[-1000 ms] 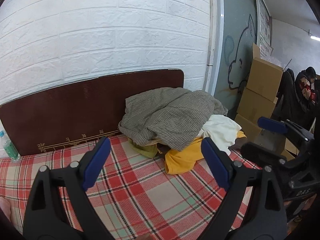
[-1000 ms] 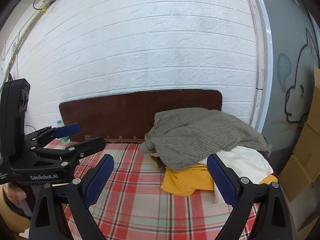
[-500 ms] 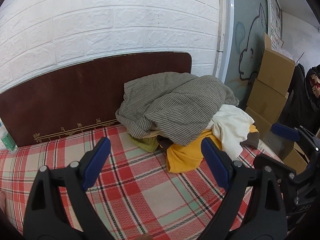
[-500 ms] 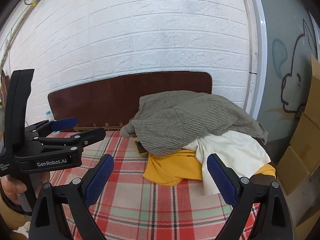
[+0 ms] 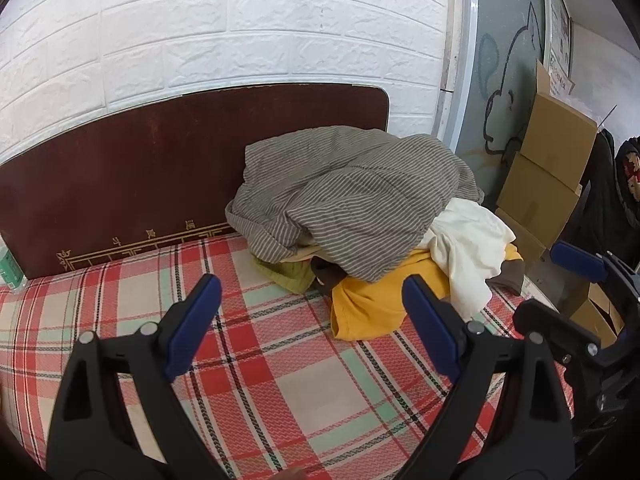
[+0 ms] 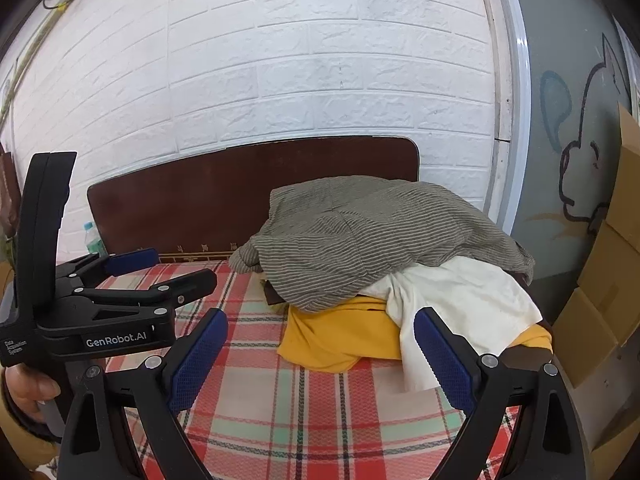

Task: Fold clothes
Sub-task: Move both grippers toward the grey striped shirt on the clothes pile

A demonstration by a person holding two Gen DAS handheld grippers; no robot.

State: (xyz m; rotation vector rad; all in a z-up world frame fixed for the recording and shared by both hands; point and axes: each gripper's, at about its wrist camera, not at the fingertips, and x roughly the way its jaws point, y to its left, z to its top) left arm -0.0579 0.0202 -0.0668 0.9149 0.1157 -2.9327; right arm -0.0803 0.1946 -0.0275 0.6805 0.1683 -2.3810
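Observation:
A heap of clothes lies at the far right of the plaid-covered bed point(image 5: 280, 368), against the dark headboard. A grey striped garment point(image 5: 360, 196) point(image 6: 380, 232) tops the heap. Under it lie a cream garment point(image 5: 468, 248) point(image 6: 460, 300), a yellow garment point(image 5: 368, 300) point(image 6: 340, 336) and an olive-green piece point(image 5: 288, 274). My left gripper point(image 5: 312, 312) hovers open above the plaid, short of the heap, with nothing between its blue pads. My right gripper point(image 6: 320, 344) is open too, just in front of the yellow garment. The left gripper's body point(image 6: 92, 312) shows at the left of the right wrist view.
A brown headboard point(image 5: 160, 168) stands against a white brick wall point(image 6: 320, 60). Stacked cardboard boxes point(image 5: 548, 176) sit to the right of the bed. A plastic bottle point(image 6: 93, 240) stands at the far left by the headboard. A hand point(image 6: 24, 392) holds the left gripper's handle.
Both grippers have moved forward and tilted down toward the bed, so the heap of clothes looms larger and lower in both views. Both have stayed open.

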